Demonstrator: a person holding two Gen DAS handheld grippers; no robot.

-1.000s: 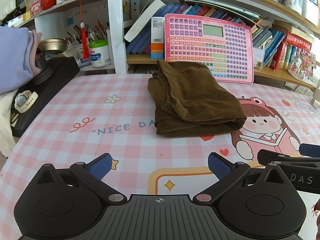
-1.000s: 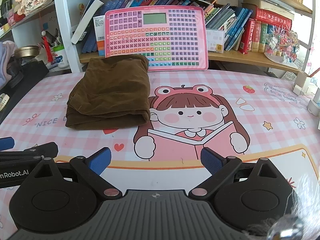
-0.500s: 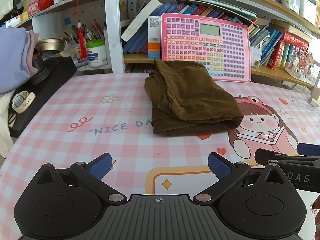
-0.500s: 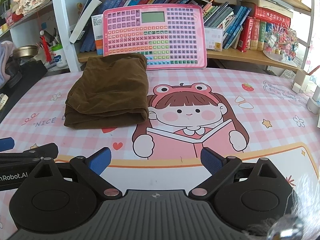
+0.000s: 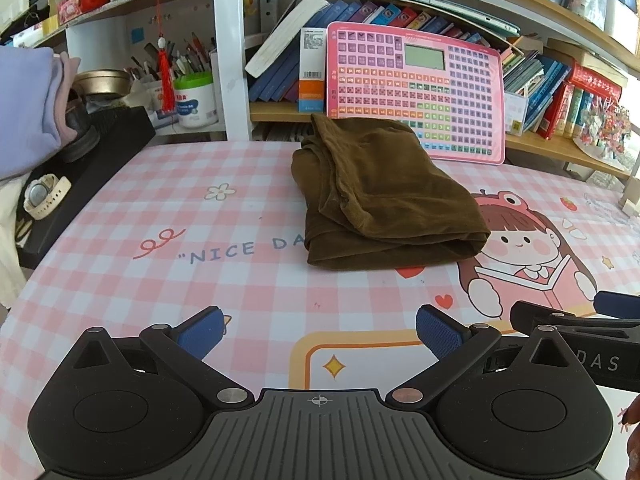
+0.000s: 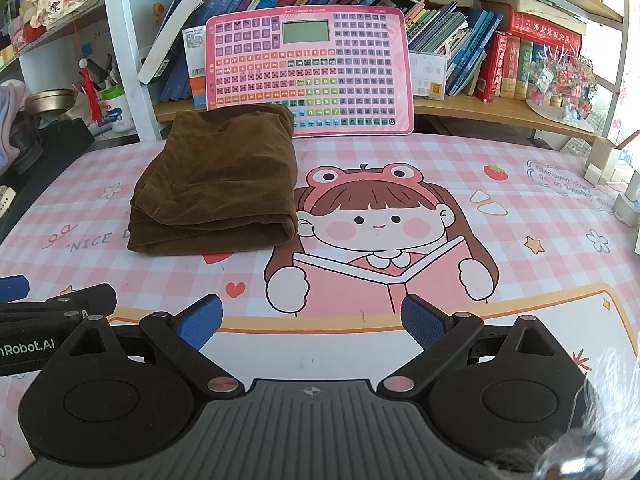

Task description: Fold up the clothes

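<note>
The brown garment (image 5: 384,196) lies folded into a compact, layered rectangle on the pink checked surface (image 5: 240,280), its far edge just in front of the pink keyboard toy (image 5: 416,92) that leans against the bookshelf (image 6: 496,108). In the right wrist view the bundle (image 6: 216,184) sits to the left of the cartoon girl printed on the mat, its near fold rounded and closed.

Over the last second the garment's shape has not altered; only the cameras' framing has shifted slightly, which suggests both hands are drifting a little, well short of the cloth. The left tongs (image 5: 318,330) are released, blue pads spread and holding nothing. The right tongs (image 6: 310,320) are likewise spread and empty, side by side with the left ones near the surface's front edge.

Judging by the tidy bundle and the idle tongs, the folding looks finished, or nearly so.
</note>
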